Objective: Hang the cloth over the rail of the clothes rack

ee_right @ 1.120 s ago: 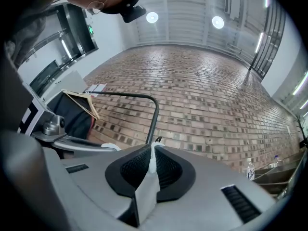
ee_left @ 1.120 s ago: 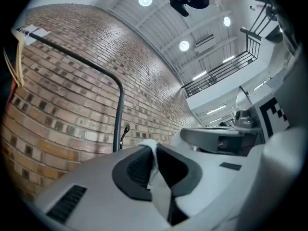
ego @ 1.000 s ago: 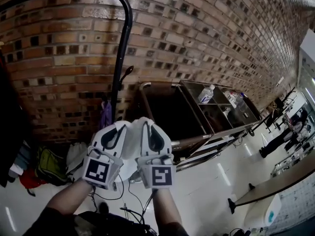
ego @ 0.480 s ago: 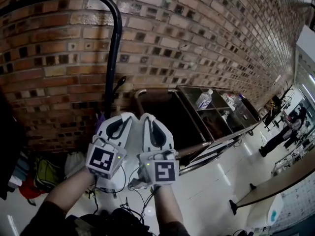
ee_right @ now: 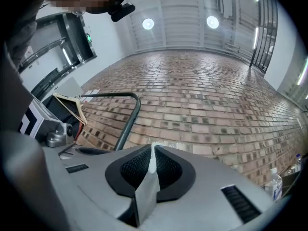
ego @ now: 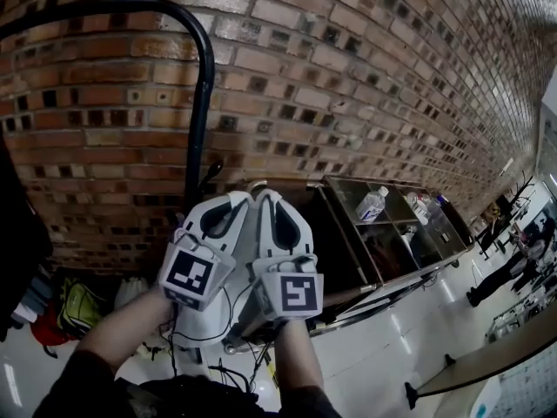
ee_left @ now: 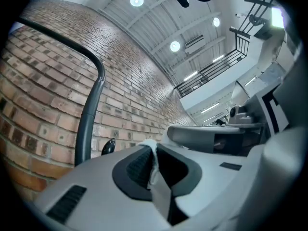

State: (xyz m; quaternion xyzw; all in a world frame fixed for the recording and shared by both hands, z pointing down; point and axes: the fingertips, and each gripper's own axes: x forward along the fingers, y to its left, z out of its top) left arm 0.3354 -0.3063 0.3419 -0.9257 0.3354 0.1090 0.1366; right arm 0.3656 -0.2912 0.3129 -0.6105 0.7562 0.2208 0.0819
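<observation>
The clothes rack's black rail (ego: pixel 130 7) arches across the upper left and bends down into an upright (ego: pixel 202 120) in front of the brick wall. It also shows as the rail (ee_left: pixel 91 105) in the left gripper view and the rail (ee_right: pixel 127 121) in the right gripper view. My left gripper (ego: pixel 228 205) and right gripper (ego: pixel 274 203) are held side by side below the bend, just right of the upright. Each is shut on an edge of the white cloth: the cloth (ee_left: pixel 154 167) stands pinched between the left pads, the cloth (ee_right: pixel 151 165) between the right pads. The rest of the cloth is hidden under the grippers.
A metal cart (ego: pixel 409 259) with a water bottle (ego: pixel 372 203) stands to the right along the wall. Bags (ego: pixel 74 307) lie on the floor at left, and cables (ego: pixel 226 373) trail below my arms. A dark garment (ego: pixel 13 233) hangs at the left edge. A table (ego: pixel 487 355) stands lower right.
Both grippers have stayed together, shut on the cloth, and have risen slightly toward the wall. The view has tilted, so the rack's upright sits further left.
</observation>
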